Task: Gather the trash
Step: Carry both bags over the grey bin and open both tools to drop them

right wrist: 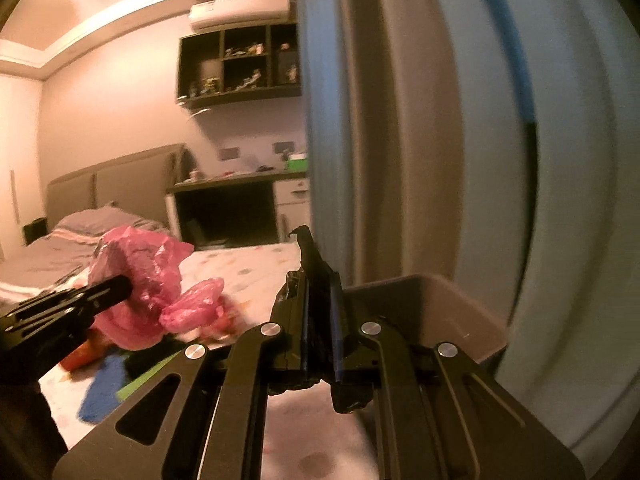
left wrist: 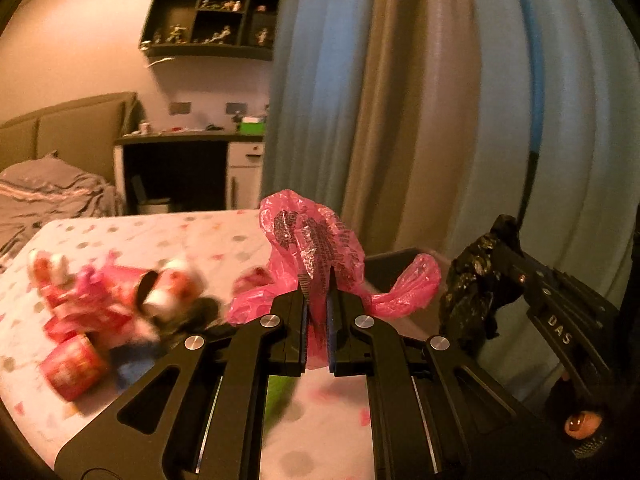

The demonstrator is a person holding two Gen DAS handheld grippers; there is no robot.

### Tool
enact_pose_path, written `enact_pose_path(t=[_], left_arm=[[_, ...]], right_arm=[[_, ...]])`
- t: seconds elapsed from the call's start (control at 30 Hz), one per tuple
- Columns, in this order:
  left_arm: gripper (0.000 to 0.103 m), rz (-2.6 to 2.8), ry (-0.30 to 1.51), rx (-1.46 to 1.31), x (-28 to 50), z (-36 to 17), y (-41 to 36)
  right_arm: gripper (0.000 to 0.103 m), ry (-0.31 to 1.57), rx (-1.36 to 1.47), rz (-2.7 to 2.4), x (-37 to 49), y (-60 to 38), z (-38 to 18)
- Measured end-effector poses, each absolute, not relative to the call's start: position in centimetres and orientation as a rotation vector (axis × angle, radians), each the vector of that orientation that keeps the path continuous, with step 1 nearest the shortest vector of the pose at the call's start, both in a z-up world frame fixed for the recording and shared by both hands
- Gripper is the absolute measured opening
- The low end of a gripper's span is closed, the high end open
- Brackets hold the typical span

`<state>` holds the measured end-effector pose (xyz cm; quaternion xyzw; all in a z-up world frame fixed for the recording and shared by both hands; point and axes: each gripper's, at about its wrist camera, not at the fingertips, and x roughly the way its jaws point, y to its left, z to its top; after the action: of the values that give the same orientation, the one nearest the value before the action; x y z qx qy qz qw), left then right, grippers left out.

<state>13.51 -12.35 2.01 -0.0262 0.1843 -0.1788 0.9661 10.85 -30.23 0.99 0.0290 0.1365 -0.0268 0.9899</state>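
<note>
Nearest to us, in the lower centre of the left wrist view, our left tongs (left wrist: pixel 317 300) are clamped on a pink plastic bag (left wrist: pixel 316 240), which puffs up above the tips and trails a lobe to the right. In the lower centre of the right wrist view, our right tongs (right wrist: pixel 320 300) are closed on a black plastic bag (right wrist: pixel 316 276), a crumpled strip of it poking up past the tips and another scrap hanging below.

Just beyond, at the right of that view, stands a dark bin (right wrist: pixel 440 308) with its near rim showing; we judge both bags are being carried towards it, so neither is dropped in yet.

Further out, on the dotted worktop (left wrist: pixel 160 236), a heap of trash (left wrist: pixel 112 312) remains at the lower left of the left wrist view: red cups or wrappers and something blue. So we judge the task well short of done, with two pieces in hand and the heap left.

Much is hard to read. The heap is smeared by motion blur, so we cannot tell the items apart or count them. The bin's inside is hidden behind the tongs, so we cannot say what it holds. Behind it all hangs a curtain (left wrist: pixel 400 100).
</note>
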Motion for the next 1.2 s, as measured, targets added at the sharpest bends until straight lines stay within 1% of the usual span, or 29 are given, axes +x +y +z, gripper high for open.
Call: enact_pose_path(t=[0.2, 0.47, 0.83, 1.2], left_arm=[[0.006, -0.437, 0.364, -0.049, 16.6, 1.8, -17.0], [0.006, -0.497, 0.371, -0.027, 20.4, 0.5, -22.3], [0.007, -0.517, 0.409, -0.026, 24.0, -1.3, -26.5], [0.007, -0.556, 0.462, -0.039, 26.0, -3.0, -28.6]], right_arm=[[0.010, 0.239, 0.057, -0.141, 12.9, -33.8, 1.2], [0.010, 0.249, 0.083, -0.207, 15.3, -37.4, -0.5], [0.010, 0.276, 0.103, -0.252, 17.3, -39.9, -2.7], [0.010, 0.297, 0.117, -0.245, 18.7, -40.8, -3.1]])
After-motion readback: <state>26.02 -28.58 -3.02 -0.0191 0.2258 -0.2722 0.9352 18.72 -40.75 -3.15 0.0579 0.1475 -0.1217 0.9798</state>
